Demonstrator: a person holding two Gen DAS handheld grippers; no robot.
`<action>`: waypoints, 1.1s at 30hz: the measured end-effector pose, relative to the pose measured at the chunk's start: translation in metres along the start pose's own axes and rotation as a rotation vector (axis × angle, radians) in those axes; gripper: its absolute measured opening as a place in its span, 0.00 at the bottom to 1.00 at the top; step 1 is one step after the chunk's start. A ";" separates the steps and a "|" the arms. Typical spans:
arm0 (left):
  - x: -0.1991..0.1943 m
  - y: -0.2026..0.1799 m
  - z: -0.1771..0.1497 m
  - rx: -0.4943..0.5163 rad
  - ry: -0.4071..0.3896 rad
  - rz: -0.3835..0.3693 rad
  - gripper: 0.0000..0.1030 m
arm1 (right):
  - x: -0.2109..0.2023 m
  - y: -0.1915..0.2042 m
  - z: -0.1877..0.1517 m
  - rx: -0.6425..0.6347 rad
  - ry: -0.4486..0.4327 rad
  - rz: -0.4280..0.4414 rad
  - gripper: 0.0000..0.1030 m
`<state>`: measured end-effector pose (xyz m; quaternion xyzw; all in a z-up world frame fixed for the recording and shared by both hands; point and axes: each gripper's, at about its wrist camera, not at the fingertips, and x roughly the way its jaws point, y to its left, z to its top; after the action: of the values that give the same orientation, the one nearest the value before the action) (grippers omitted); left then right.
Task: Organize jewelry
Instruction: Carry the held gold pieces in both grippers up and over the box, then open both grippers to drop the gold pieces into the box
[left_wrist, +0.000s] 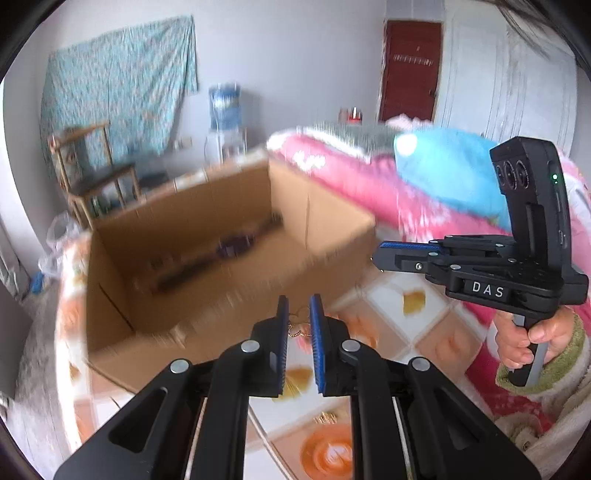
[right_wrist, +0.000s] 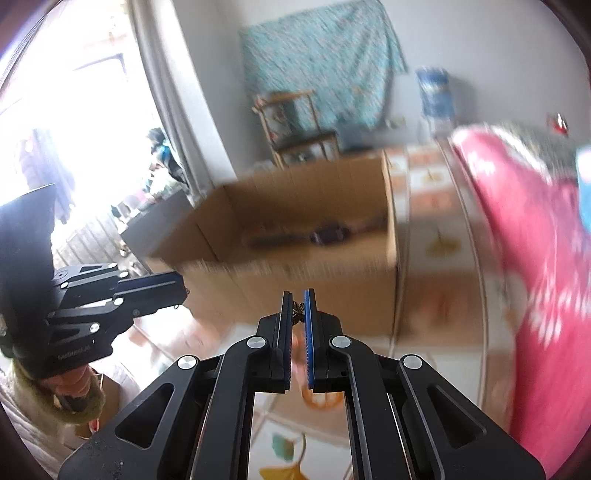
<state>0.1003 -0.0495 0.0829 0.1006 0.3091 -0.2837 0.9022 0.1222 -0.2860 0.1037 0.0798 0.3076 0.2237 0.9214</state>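
Observation:
My left gripper (left_wrist: 298, 314) is shut on a thin gold necklace (left_wrist: 295, 326) that hangs between its blue pads above the near wall of an open cardboard box (left_wrist: 207, 317). My right gripper (right_wrist: 297, 308) is shut on a small dark butterfly-shaped piece of jewelry (right_wrist: 297, 312), held in front of the same box (right_wrist: 295, 280). In the left wrist view the right gripper (left_wrist: 380, 258) shows side-on at the right. In the right wrist view the left gripper (right_wrist: 183, 290) shows at the left. Dark items (left_wrist: 229, 247) lie on the box floor, blurred.
The box stands on a bed with an orange-and-white patterned sheet (left_wrist: 399, 306). A pink blanket (left_wrist: 351, 173) and blue pillow (left_wrist: 443, 166) lie at the right. A wooden chair (left_wrist: 92, 173) and water dispenser (left_wrist: 223, 122) stand by the far wall.

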 end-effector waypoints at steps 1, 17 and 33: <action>-0.003 0.003 0.005 0.003 -0.016 0.004 0.11 | -0.001 0.002 0.010 -0.019 -0.014 0.010 0.04; 0.121 0.134 0.056 -0.184 0.419 -0.070 0.11 | 0.175 -0.026 0.112 0.028 0.452 0.174 0.04; 0.142 0.155 0.050 -0.221 0.524 -0.027 0.19 | 0.180 -0.041 0.118 0.050 0.453 0.147 0.16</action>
<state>0.3062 -0.0045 0.0360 0.0674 0.5619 -0.2246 0.7933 0.3366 -0.2407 0.0905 0.0726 0.5053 0.2947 0.8078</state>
